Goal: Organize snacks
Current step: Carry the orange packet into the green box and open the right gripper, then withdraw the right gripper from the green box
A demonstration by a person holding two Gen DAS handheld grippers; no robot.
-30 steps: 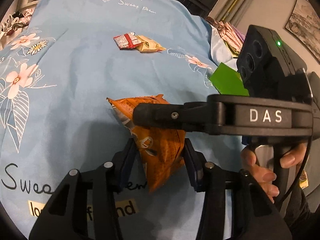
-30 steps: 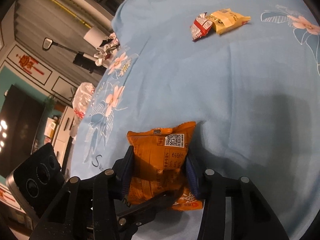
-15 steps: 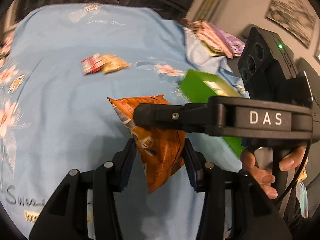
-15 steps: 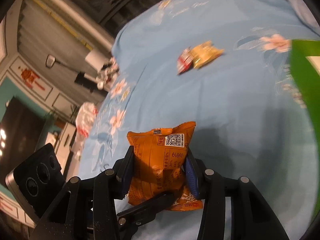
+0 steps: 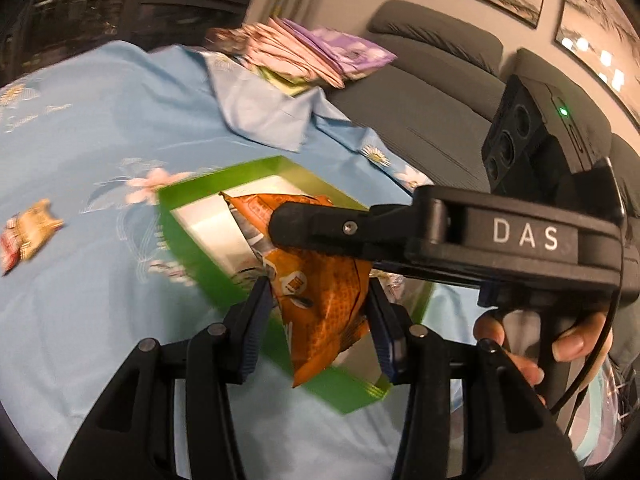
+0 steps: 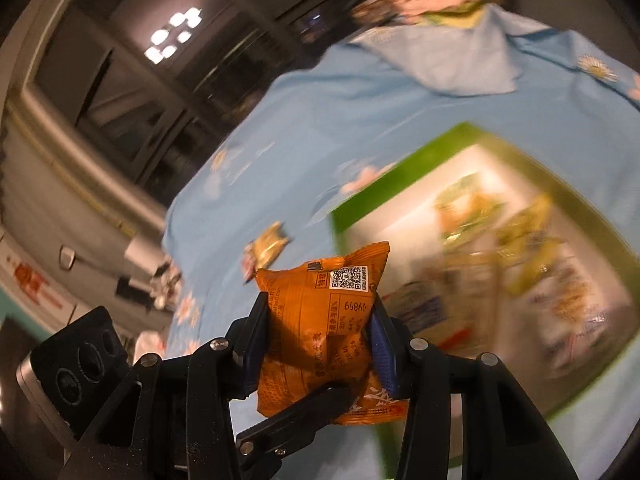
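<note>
Both grippers are shut on one orange snack packet (image 5: 320, 292), also in the right wrist view (image 6: 320, 320). My left gripper (image 5: 318, 312) clamps its lower end; my right gripper (image 6: 318, 328) clamps it from the other side, and its finger crosses the left wrist view (image 5: 320, 224). The packet hangs over a green box (image 5: 192, 240) with a white inside. The right wrist view shows that box (image 6: 360, 208) holding several blurred snack packets (image 6: 500, 256). A yellow packet (image 5: 36, 228) and a red one (image 5: 8, 248) lie on the blue cloth at left.
The table has a light blue flowered cloth (image 5: 100, 120). Folded pink and purple cloths (image 5: 312, 52) lie at its far edge. A grey sofa (image 5: 432, 92) stands behind. A hand (image 5: 560, 344) holds the right gripper's handle.
Both grippers have carried the orange packet to the right, from over bare cloth to over the green box. The yellow and red packets have slid to the left of the view.
</note>
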